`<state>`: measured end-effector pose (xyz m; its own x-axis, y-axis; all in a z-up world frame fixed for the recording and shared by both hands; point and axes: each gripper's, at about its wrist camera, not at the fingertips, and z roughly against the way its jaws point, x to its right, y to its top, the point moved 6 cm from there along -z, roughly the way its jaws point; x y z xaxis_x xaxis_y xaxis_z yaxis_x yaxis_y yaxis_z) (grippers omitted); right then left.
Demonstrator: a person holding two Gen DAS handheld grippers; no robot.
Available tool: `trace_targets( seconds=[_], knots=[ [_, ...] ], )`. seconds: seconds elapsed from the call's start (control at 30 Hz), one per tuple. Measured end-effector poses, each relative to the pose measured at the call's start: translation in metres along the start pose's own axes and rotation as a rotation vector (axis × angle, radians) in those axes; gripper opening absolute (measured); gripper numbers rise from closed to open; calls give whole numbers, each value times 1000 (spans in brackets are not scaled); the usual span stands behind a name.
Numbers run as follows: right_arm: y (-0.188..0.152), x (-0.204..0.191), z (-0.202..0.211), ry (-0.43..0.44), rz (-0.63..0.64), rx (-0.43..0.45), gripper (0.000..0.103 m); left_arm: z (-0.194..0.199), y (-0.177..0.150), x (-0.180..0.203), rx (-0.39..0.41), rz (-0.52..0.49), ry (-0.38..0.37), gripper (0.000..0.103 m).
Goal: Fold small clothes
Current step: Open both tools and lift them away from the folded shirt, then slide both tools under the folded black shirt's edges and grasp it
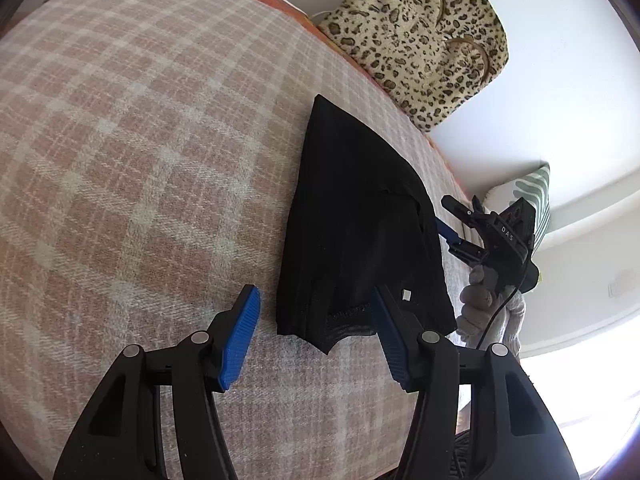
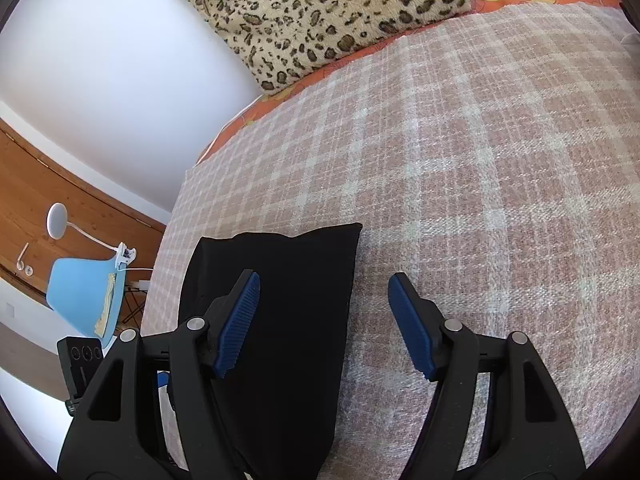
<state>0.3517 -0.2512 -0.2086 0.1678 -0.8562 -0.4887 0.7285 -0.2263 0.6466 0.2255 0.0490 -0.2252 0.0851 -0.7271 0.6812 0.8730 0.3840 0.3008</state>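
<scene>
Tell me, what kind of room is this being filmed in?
Most likely a bedroom. A checked blanket covers what looks like a bed, a leopard-print cushion leans against the white wall, and a black garment lies on the blanket for folding.

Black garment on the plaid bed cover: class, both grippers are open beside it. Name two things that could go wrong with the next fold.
1. The black garment lies in stacked layers with a loose hem; the left gripper, open at that hem, might pinch only the top layer.
2. The garment sits near the plaid cover edge; a tug from the right gripper could drag it off.
</scene>
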Motion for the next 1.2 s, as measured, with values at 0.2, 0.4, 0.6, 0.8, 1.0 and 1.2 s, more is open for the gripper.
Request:
trace_targets(
  seconds=[0.2, 0.4, 0.6, 0.8, 1.0, 1.2],
  knots=[
    [4, 5, -2, 21, -25, 3, 70, 5, -2, -7, 5, 45, -24, 56],
    [6, 5, -6, 51, -46, 9, 70, 3, -4, -12, -8, 80, -54, 56],
    [6, 2, -7, 63, -39, 14, 70, -6, -5, -1, -20, 59, -76, 56],
    [7, -2, -13, 111, -60, 9, 70, -15, -5, 9, -28, 43, -100, 56],
    [7, -16, -21, 123, -37, 13, 70, -26, -3, 19, -37, 40, -137, 56],
    [8, -21, -25, 133, -39, 10, 61, -34, -1, 25, -42, 39, -133, 36]
  ],
)
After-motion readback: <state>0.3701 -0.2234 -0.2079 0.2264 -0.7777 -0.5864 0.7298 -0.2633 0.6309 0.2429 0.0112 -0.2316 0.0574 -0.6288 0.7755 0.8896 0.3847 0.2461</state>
